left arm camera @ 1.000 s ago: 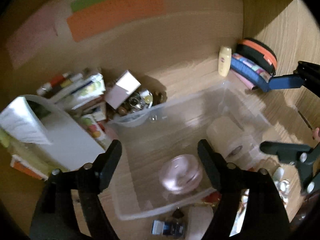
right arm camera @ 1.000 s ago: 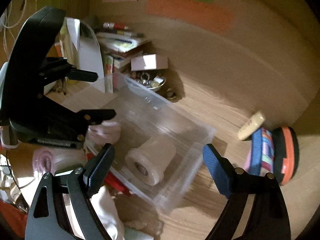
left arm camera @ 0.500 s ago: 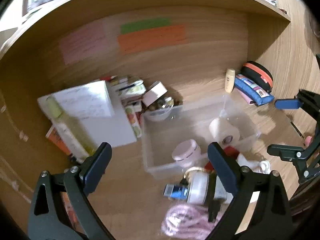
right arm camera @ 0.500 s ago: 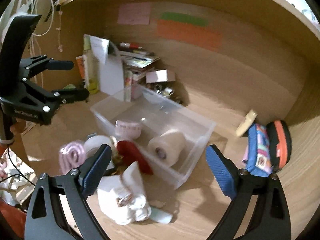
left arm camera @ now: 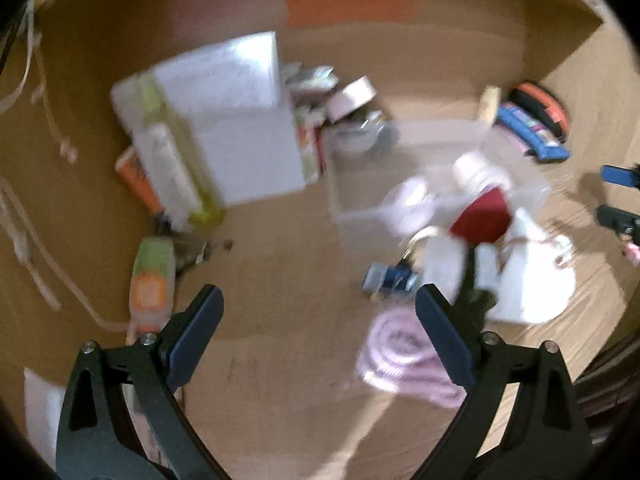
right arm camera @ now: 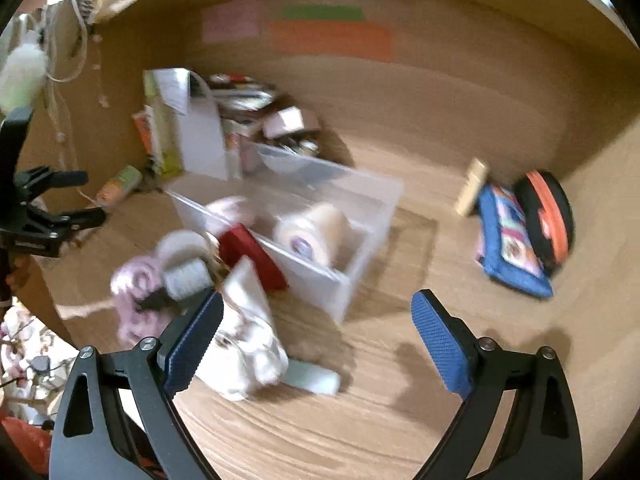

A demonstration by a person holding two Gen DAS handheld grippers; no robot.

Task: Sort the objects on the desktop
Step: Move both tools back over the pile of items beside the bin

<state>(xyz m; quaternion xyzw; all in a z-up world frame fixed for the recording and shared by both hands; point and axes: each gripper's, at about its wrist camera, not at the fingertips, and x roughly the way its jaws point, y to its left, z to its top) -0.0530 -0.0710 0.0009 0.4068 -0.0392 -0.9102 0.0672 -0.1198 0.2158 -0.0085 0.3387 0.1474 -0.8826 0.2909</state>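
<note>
A tape roll lies in the bin; pouches sit well right.

Red pouch, pink cord, clear bin.

You are working at a home desk set into a wooden alcove, its back panel wearing pink, green and orange sticky notes. You are looking at personal clutter lying all over the wood-grain desktop: a stack of books and papers leaning at the back left, a clear plastic storage bin holding a roll of tape, a coiled pink cord, a patterned blue pencil case and a round black-and-orange zip case. Strings and small ornaments are hanging at the left edge, suggesting a private study corner rather than an office.
</note>
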